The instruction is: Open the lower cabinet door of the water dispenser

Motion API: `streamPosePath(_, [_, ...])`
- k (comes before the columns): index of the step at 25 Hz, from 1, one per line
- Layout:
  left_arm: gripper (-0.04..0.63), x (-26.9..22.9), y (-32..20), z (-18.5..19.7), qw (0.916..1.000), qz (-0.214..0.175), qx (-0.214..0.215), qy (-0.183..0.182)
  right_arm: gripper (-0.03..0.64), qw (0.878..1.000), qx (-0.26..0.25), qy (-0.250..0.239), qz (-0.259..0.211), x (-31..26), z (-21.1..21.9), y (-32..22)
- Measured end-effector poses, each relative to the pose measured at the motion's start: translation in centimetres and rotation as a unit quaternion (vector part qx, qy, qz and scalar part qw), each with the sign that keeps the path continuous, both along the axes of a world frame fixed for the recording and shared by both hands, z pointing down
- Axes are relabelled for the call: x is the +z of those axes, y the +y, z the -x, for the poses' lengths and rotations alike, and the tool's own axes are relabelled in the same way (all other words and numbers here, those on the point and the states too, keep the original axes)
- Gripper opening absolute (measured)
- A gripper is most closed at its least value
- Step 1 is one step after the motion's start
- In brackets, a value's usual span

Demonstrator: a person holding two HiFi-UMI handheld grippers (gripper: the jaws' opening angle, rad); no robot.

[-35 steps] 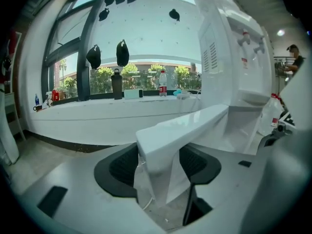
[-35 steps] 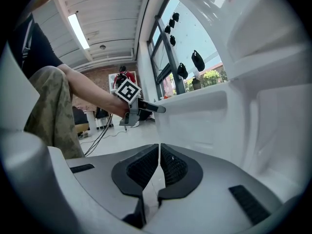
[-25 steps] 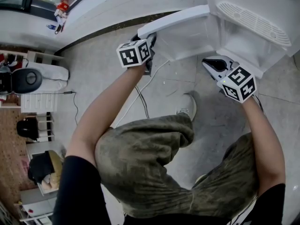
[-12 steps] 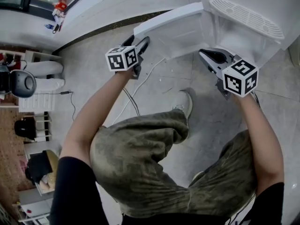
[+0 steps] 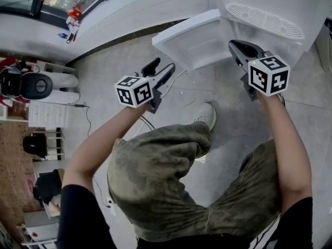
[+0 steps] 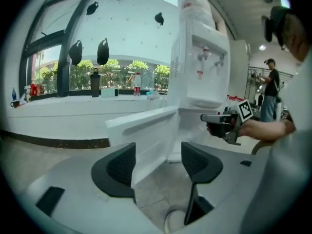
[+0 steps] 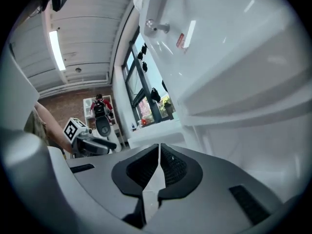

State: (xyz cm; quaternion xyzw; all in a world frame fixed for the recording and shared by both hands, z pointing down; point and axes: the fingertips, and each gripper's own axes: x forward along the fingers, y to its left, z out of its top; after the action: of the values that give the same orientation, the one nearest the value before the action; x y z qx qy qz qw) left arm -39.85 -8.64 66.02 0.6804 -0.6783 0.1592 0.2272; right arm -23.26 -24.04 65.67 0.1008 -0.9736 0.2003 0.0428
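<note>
The lower cabinet door [image 5: 193, 39] of the water dispenser [image 5: 265, 21] stands swung out wide to the left in the head view, inner white face twd the camera. The left gripper [image 5: 165, 64] is just off the door's free corner, below and left of it — near but apart, no contact. In the left gripper view the door's edge shows ahead thru the gap betw. the two black pads [image 6: 117, 167]. It lies beyond them, not betw. them. This gripper's jaws are spread wide and have just been opening. Nothing is held.

The right gripper [image 5: 237, 46] is at the hinge side of the door, in front of the open cabinet and close to the dispenser body. Its jaws are pressed together w/ nothing betw. them — in the right gripper view the pads meet along one line. Whether the tip touches the dispenser, I cannot tell.

Pose: the left forearm comes from lower left, gripper slanted up and right in the picture twd the door, marker cube [image 5: 134, 91] by the hand. The right arm is stretched nearly straight along the right side, gripper pointing at the dispenser. The person crouches, knees in olive trousers [image 5: 155, 175], one white shoe [image 5: 207, 115] on the grey floor [image 5: 233, 134] below the door.
</note>
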Motion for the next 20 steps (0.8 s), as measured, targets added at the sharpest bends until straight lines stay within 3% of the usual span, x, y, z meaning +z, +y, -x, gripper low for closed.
streamPosePath(5, [0.269, -0.7, -3.1, -7.9, 0.9911, -0.006, 0.132, 0.016, 0.009, 0.997, 0.049, -0.043, 0.027, -2.5, -0.2, -1.0])
streamPosePath(10, [0.086, -1.1, -7.4, -12.0, 0.9806, -0.054, 0.184, 0.042, 0.009, 0.996, 0.088, -0.006, -0.034, -3.5, -2.1, -1.6])
streamPosePath(12, [0.054, -0.2, -8.8, -13.1, 0.9758, -0.056, 0.204, 0.054, 0.006, 0.992, 0.110, 0.007, -0.054, -3.5, -3.9, -1.6])
streamPosePath(16, [0.012, 2.3, -10.2, -14.8, 0.9574, -0.040, 0.284, 0.034, 0.006, 0.989, 0.124, 0.068, -0.047, -0.9, -7.1, -1.3])
streamPosePath(18, [0.007, 3.9, -11.2, -16.0, 0.9490, -0.013, 0.309, 0.062, 0.006, 0.985, 0.135, 0.110, -0.020, 1.0, -9.4, -0.3])
streamPosePath(20, [0.005, 4.8, -12.7, -17.8, 0.9404, 0.011, 0.329, 0.084, 0.006, 0.985, 0.134, 0.104, 0.012, 1.2, -10.9, 0.8])
